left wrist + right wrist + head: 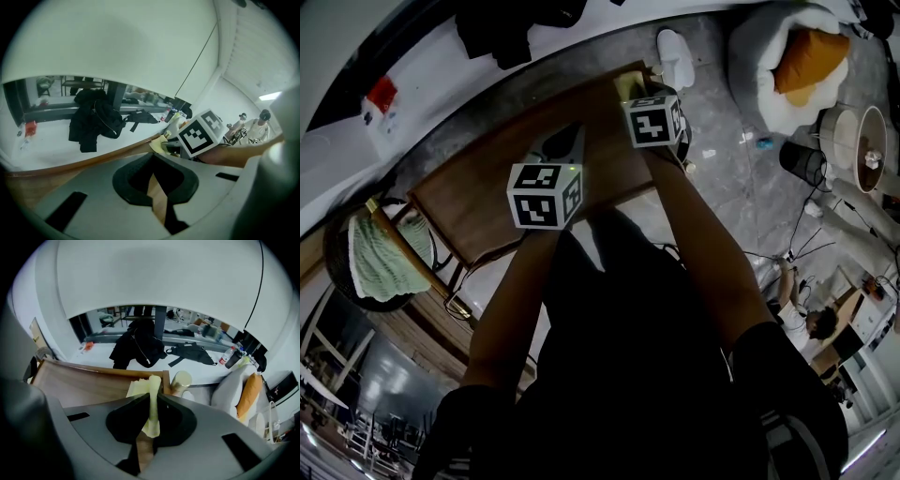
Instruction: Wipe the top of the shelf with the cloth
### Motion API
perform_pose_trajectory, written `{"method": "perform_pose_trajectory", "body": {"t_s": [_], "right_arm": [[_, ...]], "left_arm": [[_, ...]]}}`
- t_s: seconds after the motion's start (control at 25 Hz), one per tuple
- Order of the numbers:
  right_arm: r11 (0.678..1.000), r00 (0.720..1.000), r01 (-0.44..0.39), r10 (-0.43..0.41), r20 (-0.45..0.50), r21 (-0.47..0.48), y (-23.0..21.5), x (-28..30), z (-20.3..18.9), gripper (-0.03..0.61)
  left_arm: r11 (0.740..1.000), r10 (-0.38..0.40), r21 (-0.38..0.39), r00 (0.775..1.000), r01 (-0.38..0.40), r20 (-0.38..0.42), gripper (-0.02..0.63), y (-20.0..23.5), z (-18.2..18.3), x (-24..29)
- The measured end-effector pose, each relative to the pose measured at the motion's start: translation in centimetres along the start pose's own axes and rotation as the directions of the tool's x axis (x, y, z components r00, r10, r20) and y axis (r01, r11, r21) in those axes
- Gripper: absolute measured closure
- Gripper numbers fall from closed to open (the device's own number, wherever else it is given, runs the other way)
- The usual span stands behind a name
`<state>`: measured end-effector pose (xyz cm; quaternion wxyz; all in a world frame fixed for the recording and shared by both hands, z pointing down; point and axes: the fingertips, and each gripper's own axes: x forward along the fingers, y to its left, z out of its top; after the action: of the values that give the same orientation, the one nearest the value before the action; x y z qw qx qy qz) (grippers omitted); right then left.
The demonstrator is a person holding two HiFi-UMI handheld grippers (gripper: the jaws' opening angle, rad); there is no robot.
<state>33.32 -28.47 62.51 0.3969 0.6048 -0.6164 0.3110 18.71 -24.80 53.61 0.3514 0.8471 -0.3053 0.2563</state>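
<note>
- The right hand-held gripper (150, 420) has its jaws closed on a pale yellow cloth (142, 389). A fold of it is pinched upright between them, and the rest spreads forward onto the wood.
- In the head view the cloth lies at the far right corner of the shelf (487, 192), at about 1 o'clock from the middle of its brown top. It appears to rest on the surface there, just beside the edge.
- The left hand-held gripper (153, 187) holds nothing. Its jaws are drawn close together, with only a sliver of wood showing between them. It hangs over the middle of the top, at about 7 o'clock from the right one.
- Picking up the cloth and bringing it to the shelf looks done, so the wiping itself is the step in hand.
- The wood shows no streaks, damp or dust, so the pictures do not tell how much has been wiped.
- With the cloth at one corner, the long stretch of top running toward 8 o'clock probably has yet to be covered, or covered again.
- A black jacket (138, 348) lies beyond the shelf at 12 o'clock, well apart from the cloth.
</note>
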Motion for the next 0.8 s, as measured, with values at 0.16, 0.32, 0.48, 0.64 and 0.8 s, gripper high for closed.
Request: {"method": "perform_pose_trajectory", "body": {"t_s": [0.16,0.32,0.48,0.64,0.8], "right_arm": [[1.000,1.000,0.006,-0.006,0.015,0.021,0.1,-1.0,0.0,0.535],[0.999,0.998,-0.031,0.028,0.064,0.036,2.8,-3.9,0.7,0.535],[0.992,0.987,-0.120,0.115,0.112,0.031,9.0,-7.0,2.1,0.535],[0.978,0.968,-0.210,0.208,0.140,0.000,16.9,-9.2,3.0,0.535],[0.942,0.933,-0.329,0.335,0.133,-0.066,27.6,-9.6,3.9,0.535]], "left_arm": [[1.000,-0.007,0.006,1.000,0.007,-0.006,0.603,-0.6,-0.5,-1.3],[0.999,0.029,-0.018,0.999,-0.029,0.013,0.603,1.1,-1.1,-4.7],[0.993,0.105,-0.058,0.994,-0.102,0.042,0.603,4.8,-2.1,-9.7],[0.982,0.158,-0.110,0.986,-0.151,0.057,0.603,8.3,-3.7,-15.0],[0.963,0.235,-0.147,0.970,-0.224,0.066,0.603,12.8,-5.3,-21.2]]}}
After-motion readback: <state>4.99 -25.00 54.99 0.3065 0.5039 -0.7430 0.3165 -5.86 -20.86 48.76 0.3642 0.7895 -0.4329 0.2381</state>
